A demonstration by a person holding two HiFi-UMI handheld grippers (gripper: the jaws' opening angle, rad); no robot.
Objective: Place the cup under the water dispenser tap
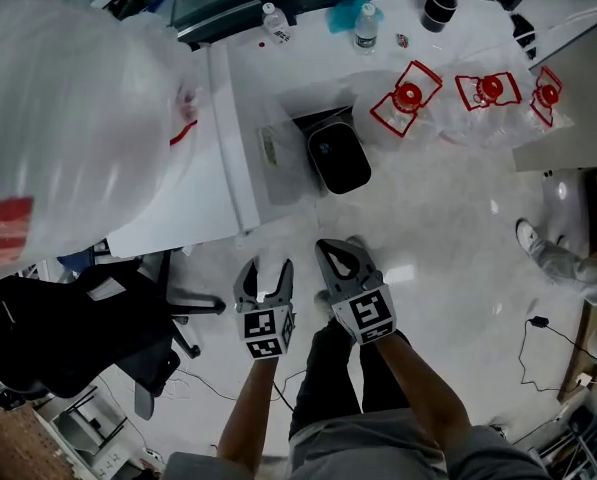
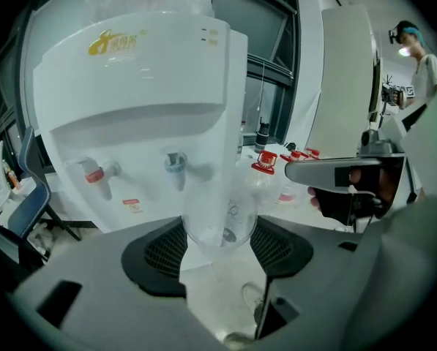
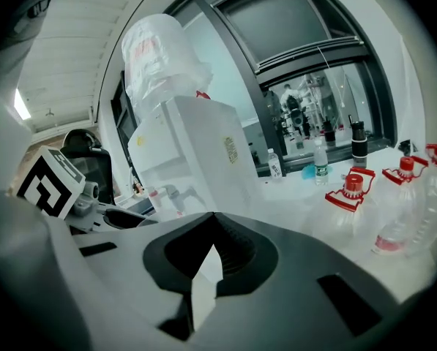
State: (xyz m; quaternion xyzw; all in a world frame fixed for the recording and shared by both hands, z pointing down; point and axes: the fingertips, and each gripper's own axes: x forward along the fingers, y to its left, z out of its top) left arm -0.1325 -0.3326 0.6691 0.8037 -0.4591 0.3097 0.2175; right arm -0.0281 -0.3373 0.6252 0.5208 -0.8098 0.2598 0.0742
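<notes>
Left gripper view shows my left gripper point(image 2: 219, 246) clamped around the clear cup point(image 2: 219, 218), held in the air facing the water dispenser point(image 2: 141, 86), apart from its blue tap point(image 2: 176, 164). My right gripper point(image 3: 212, 229) is pinched closed, empty.

We can read no word or number anywhere. The water dispenser point(image 2: 152, 93) carries a gold logo point(image 2: 114, 44) on its front, a small red label point(image 2: 132, 204) between the taps point(image 2: 176, 163) and a yellowish sticker point(image 3: 230, 151) on its side, all too small for us to read. The left gripper point(image 1: 265, 270) and right gripper point(image 1: 338, 253) each bear a cube point(image 1: 264, 334) of black-and-white square markers, no letters.
</notes>
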